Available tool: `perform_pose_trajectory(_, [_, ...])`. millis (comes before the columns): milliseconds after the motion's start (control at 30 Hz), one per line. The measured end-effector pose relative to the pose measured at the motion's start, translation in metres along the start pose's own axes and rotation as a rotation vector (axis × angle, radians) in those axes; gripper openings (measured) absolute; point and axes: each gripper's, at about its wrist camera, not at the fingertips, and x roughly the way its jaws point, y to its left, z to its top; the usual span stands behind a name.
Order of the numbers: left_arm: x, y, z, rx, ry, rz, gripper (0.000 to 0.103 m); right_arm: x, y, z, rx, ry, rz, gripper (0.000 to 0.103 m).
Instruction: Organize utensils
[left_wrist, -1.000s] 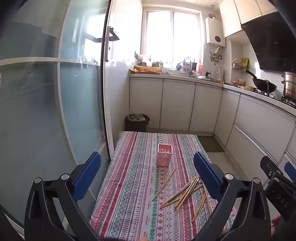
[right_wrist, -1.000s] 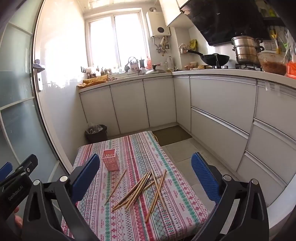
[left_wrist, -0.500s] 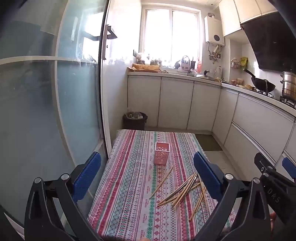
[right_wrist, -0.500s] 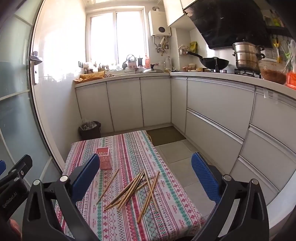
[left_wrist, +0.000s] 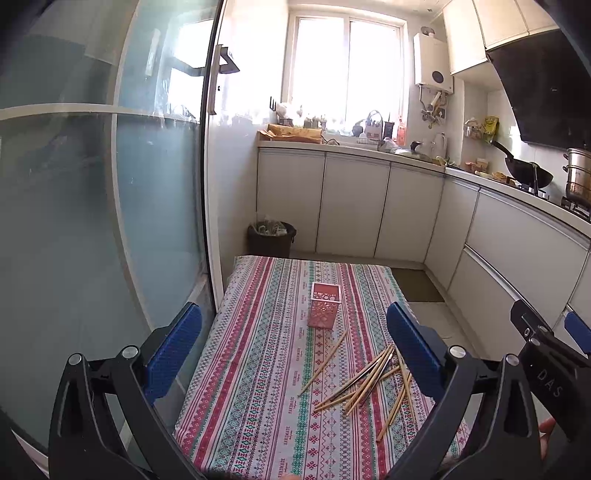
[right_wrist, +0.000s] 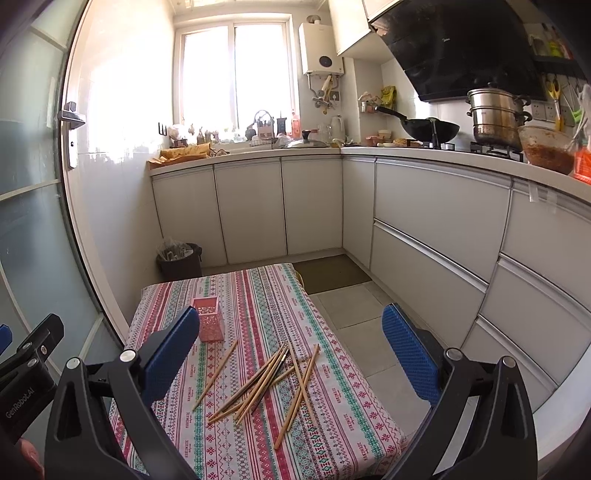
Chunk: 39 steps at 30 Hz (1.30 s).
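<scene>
Left wrist view: your left claw (left_wrist: 291, 354) hangs released, jaws spread wide and empty, above the near end of the desk (left_wrist: 236, 369) with its striped cloth. The pink perforated holder (left_wrist: 324, 304) stands upright ahead at mid-desk. The chopsticks (left_wrist: 365, 376) lie loose, scattered ahead and to the right, nearer the right finger; most run diagonally, near-left to far-right. 1 single chopstick (left_wrist: 323, 363) lies apart, between heap and holder. The cloth repeats a printed word, seemingly "HANDMADE". On the other tool at the right edge you can read "DAS".

Right wrist view: your right claw (right_wrist: 290, 352) is likewise released and holds nothing. The chopsticks (right_wrist: 266, 380) sit almost straight ahead between its fingers, so this hand looks the nearer. Their long axes fan from near-left to far-right. The holder (right_wrist: 208, 319) stands beyond, just beside the left finger in the picture. "GenRobot.AI" reads on the tool at lower left.

Nothing is yet in the holder, as far as you can see.
</scene>
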Motion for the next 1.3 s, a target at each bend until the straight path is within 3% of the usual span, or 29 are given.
perform_pose_trajectory(1300, [0.0078, 0.0005, 0.0025, -0.013, 0.030, -0.007, 0.096, 0.0071, -0.0029, -0.0044, 0.014, 0.020, 0.012, 0.097])
